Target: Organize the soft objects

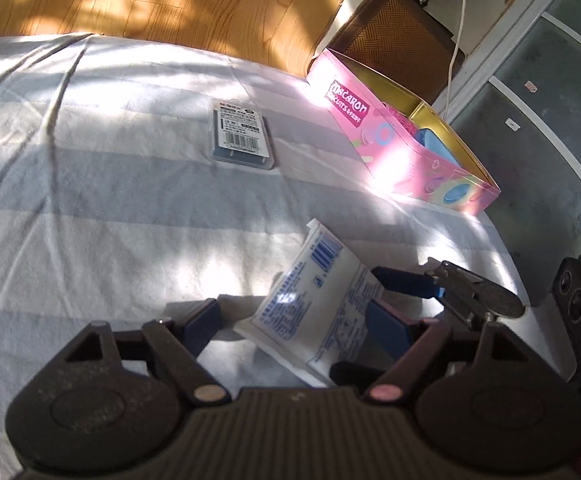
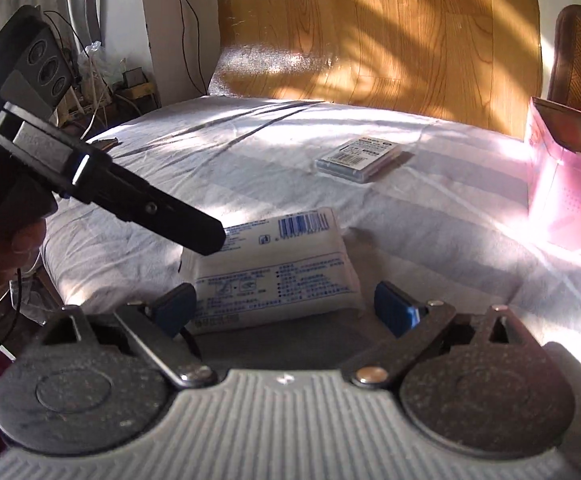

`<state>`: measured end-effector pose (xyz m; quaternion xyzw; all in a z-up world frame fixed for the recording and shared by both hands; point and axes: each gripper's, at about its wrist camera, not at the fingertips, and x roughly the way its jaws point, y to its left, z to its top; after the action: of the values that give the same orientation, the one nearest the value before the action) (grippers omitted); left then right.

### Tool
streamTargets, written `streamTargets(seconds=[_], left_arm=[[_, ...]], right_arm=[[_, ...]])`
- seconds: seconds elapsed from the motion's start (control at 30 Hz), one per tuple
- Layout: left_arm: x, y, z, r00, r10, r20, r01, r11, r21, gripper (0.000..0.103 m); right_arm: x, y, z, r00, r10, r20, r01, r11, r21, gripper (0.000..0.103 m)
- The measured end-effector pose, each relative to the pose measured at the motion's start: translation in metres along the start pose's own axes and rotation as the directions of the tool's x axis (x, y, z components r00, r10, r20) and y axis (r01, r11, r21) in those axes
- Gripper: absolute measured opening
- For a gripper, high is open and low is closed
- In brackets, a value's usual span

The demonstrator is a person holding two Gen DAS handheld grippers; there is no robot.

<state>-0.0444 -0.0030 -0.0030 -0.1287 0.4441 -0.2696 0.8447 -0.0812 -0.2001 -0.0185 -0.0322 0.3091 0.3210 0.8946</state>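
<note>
A white soft tissue pack [image 1: 316, 312] with blue print lies between both grippers on the striped bed sheet [image 1: 90, 200]. It also shows in the right wrist view [image 2: 274, 268]. My left gripper [image 1: 294, 324] is open, its blue pads on either side of the pack, which looks tilted. My right gripper [image 2: 286, 308] is open around the pack's near end; its fingers [image 1: 402, 284] reach in from the right in the left wrist view. The left gripper's finger [image 2: 162, 216] crosses over the pack's left corner.
A pink Macaron box [image 1: 402, 140] stands open at the right bed edge, holding a blue item [image 1: 436, 144] and something pink; it shows at the right edge too [image 2: 566, 200]. A clear plastic case [image 1: 240, 138] [image 2: 360, 158] lies farther on. A wicker chair [image 1: 394, 36] stands beyond.
</note>
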Motion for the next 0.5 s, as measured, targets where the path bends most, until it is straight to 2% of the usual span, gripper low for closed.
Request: streamTargets(seconds=[0.03, 0.07, 0.1, 0.17, 0.27, 0.33, 0.43, 0.47, 0.5], left_arm=[[0.003, -0.003, 0.000, 1.000, -0.004, 0.004, 0.004, 1.000, 0.002, 0.078], [0.005, -0.008, 0.002, 1.000, 0.017, 0.012, -0.017, 1.000, 0.010, 0.078], [0.008, -0.010, 0.004, 1.000, 0.025, 0.014, -0.025, 1.000, 0.013, 0.078], [0.011, -0.013, 0.011, 0.999, 0.025, 0.025, -0.025, 1.000, -0.008, 0.078], [0.012, -0.016, 0.029, 0.999, -0.024, 0.047, 0.025, 1.000, -0.011, 0.078], [0.015, -0.028, 0.045, 0.997, -0.032, 0.071, 0.031, 0.999, 0.017, 0.078], [0.019, -0.054, 0.073, 0.992, -0.052, 0.111, 0.043, 0.995, 0.088, 0.078], [0.022, -0.063, 0.084, 0.990, -0.081, 0.119, 0.067, 0.991, 0.117, 0.072], [0.026, -0.076, 0.098, 0.986, -0.115, 0.117, 0.098, 0.985, 0.143, 0.072]], right_arm=[[-0.001, 0.001, 0.000, 1.000, -0.001, 0.010, 0.000, 1.000, 0.014, 0.088], [-0.001, 0.000, 0.000, 1.000, -0.008, 0.022, 0.007, 0.999, 0.035, 0.082], [-0.001, -0.002, 0.001, 0.999, -0.010, 0.036, 0.008, 0.998, 0.055, 0.071], [-0.002, -0.010, 0.003, 0.998, -0.024, 0.056, 0.017, 0.994, 0.110, 0.061], [-0.006, -0.021, 0.006, 0.991, -0.079, 0.110, 0.061, 0.985, 0.160, 0.058], [-0.012, -0.027, 0.011, 0.979, -0.130, 0.156, 0.102, 0.979, 0.178, 0.055], [-0.024, -0.040, 0.024, 0.950, -0.213, 0.226, 0.172, 0.967, 0.189, 0.055], [-0.028, -0.046, 0.029, 0.943, -0.223, 0.247, 0.177, 0.965, 0.195, 0.051], [-0.032, -0.053, 0.035, 0.935, -0.234, 0.266, 0.182, 0.961, 0.207, 0.050]])
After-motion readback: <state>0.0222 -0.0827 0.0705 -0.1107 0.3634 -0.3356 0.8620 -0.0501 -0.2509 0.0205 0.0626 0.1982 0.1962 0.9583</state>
